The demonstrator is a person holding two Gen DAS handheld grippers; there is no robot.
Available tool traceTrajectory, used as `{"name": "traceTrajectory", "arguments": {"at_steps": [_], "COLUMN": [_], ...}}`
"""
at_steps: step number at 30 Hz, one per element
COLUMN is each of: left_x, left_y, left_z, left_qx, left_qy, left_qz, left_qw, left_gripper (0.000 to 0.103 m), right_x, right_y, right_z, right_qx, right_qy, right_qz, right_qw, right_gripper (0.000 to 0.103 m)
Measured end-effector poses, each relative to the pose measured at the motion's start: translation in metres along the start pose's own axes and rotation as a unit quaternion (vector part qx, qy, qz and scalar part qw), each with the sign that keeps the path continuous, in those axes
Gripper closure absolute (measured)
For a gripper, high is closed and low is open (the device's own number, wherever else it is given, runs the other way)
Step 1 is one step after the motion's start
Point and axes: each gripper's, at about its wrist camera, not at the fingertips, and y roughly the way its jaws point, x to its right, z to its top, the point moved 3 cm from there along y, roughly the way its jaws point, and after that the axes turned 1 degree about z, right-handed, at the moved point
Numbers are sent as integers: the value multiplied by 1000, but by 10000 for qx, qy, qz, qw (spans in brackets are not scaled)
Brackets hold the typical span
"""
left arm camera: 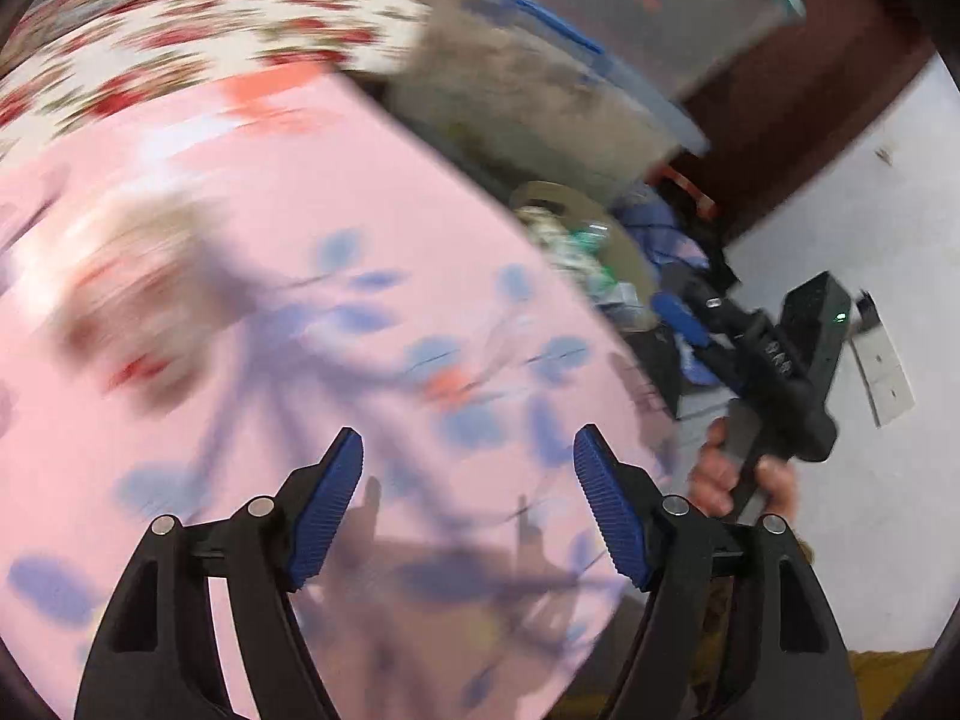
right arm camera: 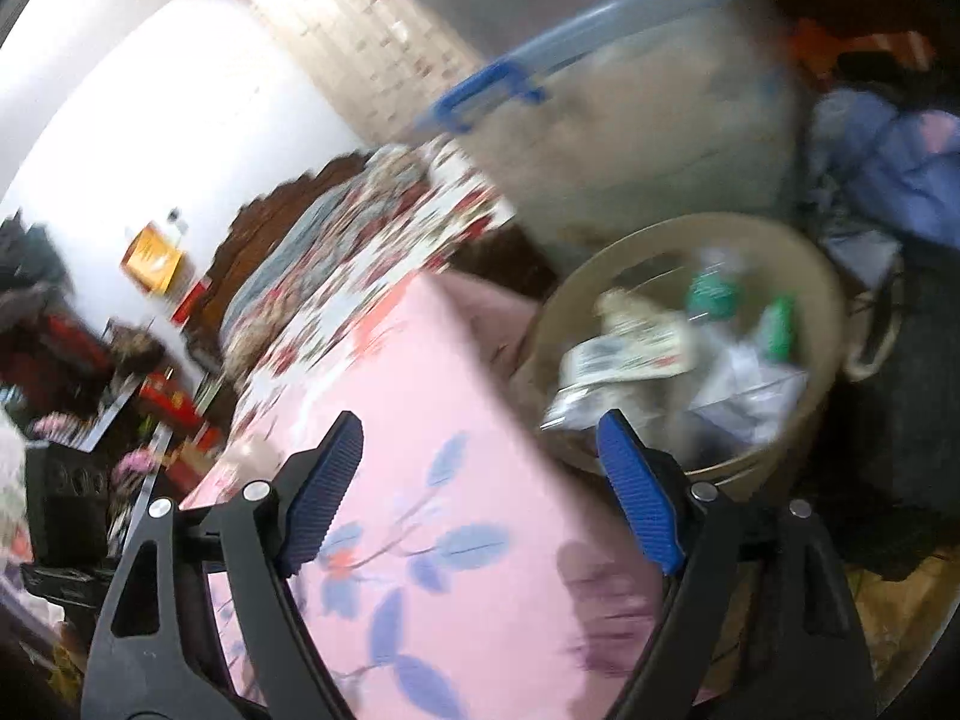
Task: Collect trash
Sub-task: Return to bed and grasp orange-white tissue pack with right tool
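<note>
Tools both gaping, empty — left tool (left arm camera: 468, 456), right tool (right arm camera: 480, 444) — beside trash basket (right arm camera: 834, 300).

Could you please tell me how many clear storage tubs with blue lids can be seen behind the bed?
2: one storage tub with a blue lid behind the tan trash bin, and a second tub stacked above it. Blur may hide others.

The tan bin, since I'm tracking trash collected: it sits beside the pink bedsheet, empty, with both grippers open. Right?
Not empty. The right wrist view shows the tan bin already holding bottles and wrappers. It does sit beside the pink bedsheet, and the left gripper and right gripper are open.
</note>
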Motion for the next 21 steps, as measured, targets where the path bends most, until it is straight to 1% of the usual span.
{"name": "traceTrajectory", "arguments": {"at_steps": [1,2,4,5,6,7,10,12,15,18,21], "left_x": [-18,-38,-71,-88,-100,-115,-145,-154,-170,-180,-194], "left_y": [-11,-23,-42,-54,-63,-76,-104,-115,-132,-145,-156], "left_z": [-7,-16,-28,-35,-41,-49,-65,-71,-85,-99,-112], "left_qx": [55,133,281,368,438,531,743,873,995,1092,1168], "left_qy": [-167,-368,-659,-796,-895,-1039,-1331,-1389,-1412,-1427,-1584], "left_qz": [101,278,731,1060,1296,1585,2016,2191,2477,2714,2780], "left_qw": [9998,9988,9948,9905,9865,9804,9675,9618,9533,9456,9402], "left_gripper": [34,34,34,34,34,34,34,34,34,34,34], "right_x": [-14,-26,-55,-69,-88,-102,-149,-179,-219,-252,-277], "right_y": [10,19,40,49,60,67,88,100,114,128,148], "right_z": [-4,-8,-21,-28,-36,-43,-68,-82,-93,-92,-86], "right_qx": [-125,-243,-517,-639,-767,-858,-1128,-1280,-1440,-1452,-1445], "right_qy": [-55,-97,-190,-258,-361,-441,-726,-947,-1346,-1712,-1827], "right_qz": [114,217,422,509,603,674,877,955,1002,978,873], "right_qw": [9998,9994,9976,9963,9946,9930,9871,9826,9752,9696,9686], "right_gripper": [23,23,23,23,23,23,23,23,24,24,24]}}
